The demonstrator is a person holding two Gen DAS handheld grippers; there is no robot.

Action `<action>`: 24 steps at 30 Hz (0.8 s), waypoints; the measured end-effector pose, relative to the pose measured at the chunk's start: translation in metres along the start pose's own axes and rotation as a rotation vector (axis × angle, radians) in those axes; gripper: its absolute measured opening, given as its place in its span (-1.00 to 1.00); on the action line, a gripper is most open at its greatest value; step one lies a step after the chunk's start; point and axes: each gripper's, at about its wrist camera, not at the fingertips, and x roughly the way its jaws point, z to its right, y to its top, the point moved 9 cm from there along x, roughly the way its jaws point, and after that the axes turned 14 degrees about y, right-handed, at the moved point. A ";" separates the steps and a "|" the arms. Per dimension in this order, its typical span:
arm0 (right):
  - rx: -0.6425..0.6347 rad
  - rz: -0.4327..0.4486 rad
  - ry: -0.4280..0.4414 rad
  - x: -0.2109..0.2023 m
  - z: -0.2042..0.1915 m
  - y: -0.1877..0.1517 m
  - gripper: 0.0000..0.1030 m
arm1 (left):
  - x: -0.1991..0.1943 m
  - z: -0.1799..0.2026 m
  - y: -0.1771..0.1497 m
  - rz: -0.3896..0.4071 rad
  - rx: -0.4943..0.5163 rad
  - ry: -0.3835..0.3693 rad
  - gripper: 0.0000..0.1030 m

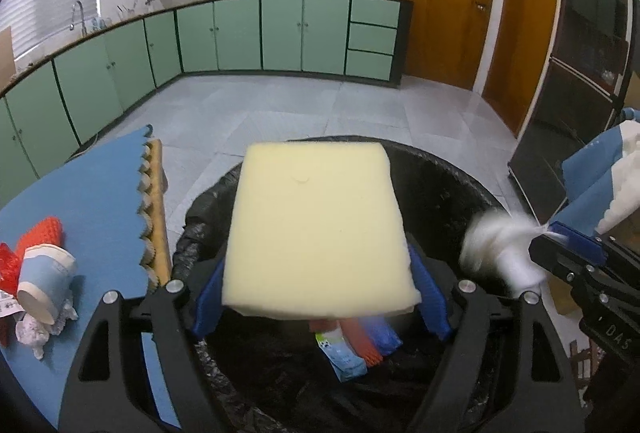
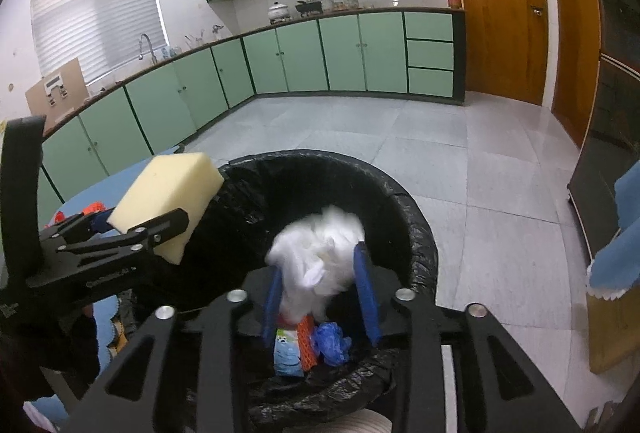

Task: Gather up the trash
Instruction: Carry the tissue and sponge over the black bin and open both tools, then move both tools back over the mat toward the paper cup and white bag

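My left gripper [image 1: 318,297] is shut on a pale yellow foam block [image 1: 320,233] and holds it over the black-lined trash bin [image 1: 448,185]. The block also shows in the right wrist view [image 2: 168,197]. My right gripper [image 2: 320,297] has its blue fingers [image 2: 366,289] spread, and a blurred wad of white tissue [image 2: 320,253] sits between them over the bin [image 2: 404,225]. The tissue also shows in the left wrist view [image 1: 496,245]. Inside the bin lie a light blue wrapper [image 2: 286,353], an orange net [image 2: 308,341] and a blue crumpled piece [image 2: 330,343].
A table with a blue cloth [image 1: 92,193] stands left of the bin. On it lie a paper cup [image 1: 44,285], an orange net sleeve [image 1: 42,233] and crumpled paper [image 1: 34,333]. A dark cabinet [image 1: 576,81] stands at the right. Green kitchen cabinets line the far wall.
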 end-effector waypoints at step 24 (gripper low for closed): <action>-0.088 0.060 0.053 -0.014 -0.085 0.019 0.84 | -0.078 -0.132 0.003 0.129 -0.141 0.121 0.72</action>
